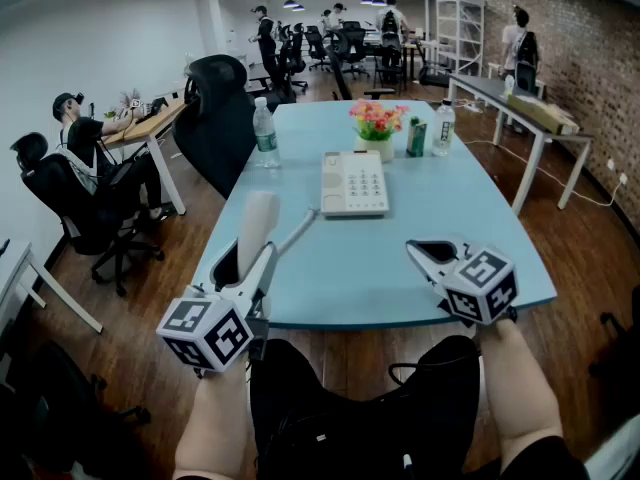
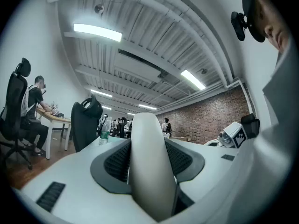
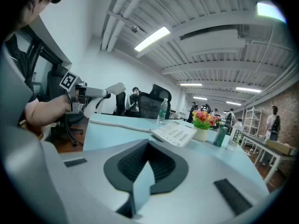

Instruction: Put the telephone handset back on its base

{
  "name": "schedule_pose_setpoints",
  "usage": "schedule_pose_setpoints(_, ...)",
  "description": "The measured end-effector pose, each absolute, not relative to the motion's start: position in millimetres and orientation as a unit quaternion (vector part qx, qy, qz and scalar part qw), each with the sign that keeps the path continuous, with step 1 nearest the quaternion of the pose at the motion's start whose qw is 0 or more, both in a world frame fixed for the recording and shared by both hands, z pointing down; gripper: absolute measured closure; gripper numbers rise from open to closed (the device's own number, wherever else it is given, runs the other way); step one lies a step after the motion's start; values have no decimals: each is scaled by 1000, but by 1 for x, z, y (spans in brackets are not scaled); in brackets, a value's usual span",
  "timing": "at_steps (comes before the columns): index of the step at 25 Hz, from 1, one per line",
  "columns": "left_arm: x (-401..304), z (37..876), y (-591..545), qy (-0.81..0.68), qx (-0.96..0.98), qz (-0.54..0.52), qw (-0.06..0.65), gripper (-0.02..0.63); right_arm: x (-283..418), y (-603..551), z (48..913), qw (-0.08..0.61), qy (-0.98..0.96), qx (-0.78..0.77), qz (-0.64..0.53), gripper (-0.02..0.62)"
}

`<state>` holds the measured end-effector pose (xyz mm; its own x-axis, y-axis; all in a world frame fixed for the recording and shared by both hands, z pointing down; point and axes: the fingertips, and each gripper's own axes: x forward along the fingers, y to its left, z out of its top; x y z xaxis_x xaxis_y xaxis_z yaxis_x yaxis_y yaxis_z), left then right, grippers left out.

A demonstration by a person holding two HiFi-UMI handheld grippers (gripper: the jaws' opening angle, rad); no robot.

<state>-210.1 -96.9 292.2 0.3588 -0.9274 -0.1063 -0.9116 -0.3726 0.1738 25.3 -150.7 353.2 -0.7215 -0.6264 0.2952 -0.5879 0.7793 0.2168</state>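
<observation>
The white telephone handset stands upright over the table's front left corner, with my left gripper shut on its lower part. In the left gripper view the handset fills the space between the dark pads. A coiled cord runs from it to the white telephone base at the middle of the light blue table. My right gripper hovers over the front right edge, open, with nothing in it. The right gripper view shows the base ahead and the held handset at the left.
Behind the base stand a pot of flowers, a green carton and a water bottle; another bottle is at the back left. A black office chair sits by the left edge. People work at desks beyond.
</observation>
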Motion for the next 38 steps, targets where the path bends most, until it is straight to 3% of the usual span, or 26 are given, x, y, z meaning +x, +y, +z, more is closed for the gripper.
schedule_pose_setpoints(20,-216,293,-106,-572,814,-85,53,391,20,-150,351,169,-930,324,-40,575)
schedule_pose_setpoints(38,-189,263,-209,-574,818,-6,19,390,4,-219,309,129,-935,326,-43,575)
